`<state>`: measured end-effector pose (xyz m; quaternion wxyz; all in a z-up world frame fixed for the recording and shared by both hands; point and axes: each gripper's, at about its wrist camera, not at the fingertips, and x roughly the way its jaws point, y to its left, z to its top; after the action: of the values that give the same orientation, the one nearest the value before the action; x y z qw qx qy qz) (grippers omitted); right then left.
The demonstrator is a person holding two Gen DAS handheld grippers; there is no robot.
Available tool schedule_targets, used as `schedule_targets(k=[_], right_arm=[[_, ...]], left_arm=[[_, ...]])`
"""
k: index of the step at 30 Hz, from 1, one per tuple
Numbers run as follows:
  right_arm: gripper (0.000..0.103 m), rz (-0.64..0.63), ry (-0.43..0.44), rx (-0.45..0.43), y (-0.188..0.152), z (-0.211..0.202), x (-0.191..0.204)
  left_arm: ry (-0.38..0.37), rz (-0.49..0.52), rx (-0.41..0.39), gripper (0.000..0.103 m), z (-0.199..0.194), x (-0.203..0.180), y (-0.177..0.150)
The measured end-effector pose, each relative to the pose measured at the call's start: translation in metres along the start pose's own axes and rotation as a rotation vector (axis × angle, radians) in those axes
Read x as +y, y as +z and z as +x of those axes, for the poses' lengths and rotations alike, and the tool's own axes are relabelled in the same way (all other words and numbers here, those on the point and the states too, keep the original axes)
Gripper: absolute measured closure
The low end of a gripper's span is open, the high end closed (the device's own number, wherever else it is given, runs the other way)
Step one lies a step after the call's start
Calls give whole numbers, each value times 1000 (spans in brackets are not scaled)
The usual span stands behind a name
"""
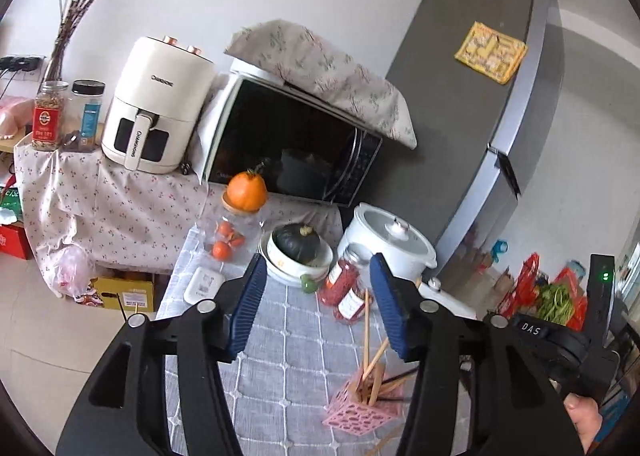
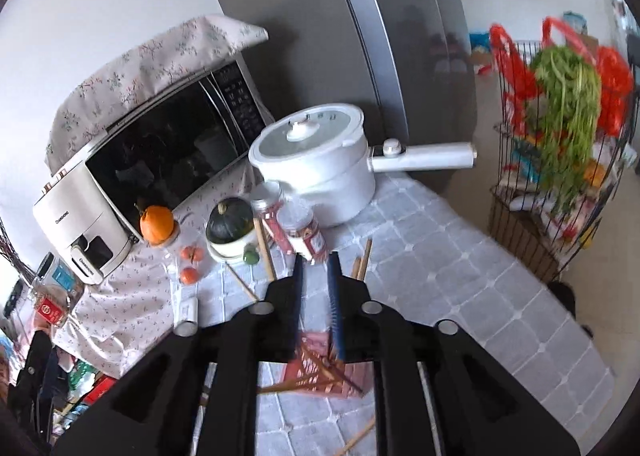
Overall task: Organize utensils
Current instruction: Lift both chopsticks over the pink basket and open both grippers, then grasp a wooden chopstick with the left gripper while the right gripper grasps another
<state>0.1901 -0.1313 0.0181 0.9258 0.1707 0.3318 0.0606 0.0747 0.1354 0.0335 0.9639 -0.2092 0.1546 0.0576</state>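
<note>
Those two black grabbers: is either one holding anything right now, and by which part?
Nothing is held. The left gripper is wide open above the table; the right gripper has an empty gap above the pink holder of chopsticks.

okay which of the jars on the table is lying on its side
The clear glass jar of red goji berries with a red-and-white label lies tipped over beside the white electric pot; the orange-topped jar holding tangerines stands upright.

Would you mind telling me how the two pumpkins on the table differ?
The orange pumpkin is bright orange, while the green pumpkin is very dark green. The orange one sits on top of a clear jar; the green one rests in a white bowl. The orange one stands nearer the microwave. Both are small, round and stemmed.
</note>
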Motion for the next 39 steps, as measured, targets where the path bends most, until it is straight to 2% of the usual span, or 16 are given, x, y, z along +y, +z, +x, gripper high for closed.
schedule_targets(k=[2, 4, 9, 14, 16, 18, 20, 22, 23, 24, 27, 29, 30, 36, 39], right_arm=[[59, 1, -10, -17, -6, -9, -4], [58, -12, -25, -52, -10, -24, -8], [37, -20, -81, -95, -28, -56, -24], [18, -51, -186, -105, -61, -74, -47], [17, -59, -202, -64, -77, -73, -58], [16, -56, -214, -11, -91, -70, -70], [16, -50, -221, 49, -106, -64, -83], [16, -40, -235, 125, -125, -56, -95], [16, -38, -239, 153, -132, -53, -98], [16, -32, -241, 194, -142, -49, -103], [16, -2, -225, 288, -167, -42, -114], [16, 25, -211, 345, -181, -38, -119], [16, 32, -206, 363, -188, -37, -120], [16, 15, -187, 418, -213, -34, -112], [16, 5, -177, 434, -216, -33, -104]], left_arm=[[-5, 14, 11, 48, 1, -3, -4], [-15, 34, 30, 48, 2, -8, -8], [-24, 85, 100, 41, 11, -19, -24], [-29, 156, 210, 23, 22, -27, -46], [-34, 215, 292, 21, 32, -32, -59], [-41, 260, 377, 14, 43, -35, -71], [-57, 306, 493, 14, 57, -39, -89], [-79, 371, 645, 14, 72, -44, -113], [-88, 425, 730, 14, 79, -47, -129], [-91, 467, 782, 14, 83, -48, -140], [-75, 582, 906, 22, 92, -44, -179], [-63, 626, 981, 40, 99, -34, -201], [-60, 635, 1000, 42, 101, -31, -207], [-67, 669, 1070, 61, 106, -12, -232], [-90, 704, 1036, 66, 100, -12, -236]])
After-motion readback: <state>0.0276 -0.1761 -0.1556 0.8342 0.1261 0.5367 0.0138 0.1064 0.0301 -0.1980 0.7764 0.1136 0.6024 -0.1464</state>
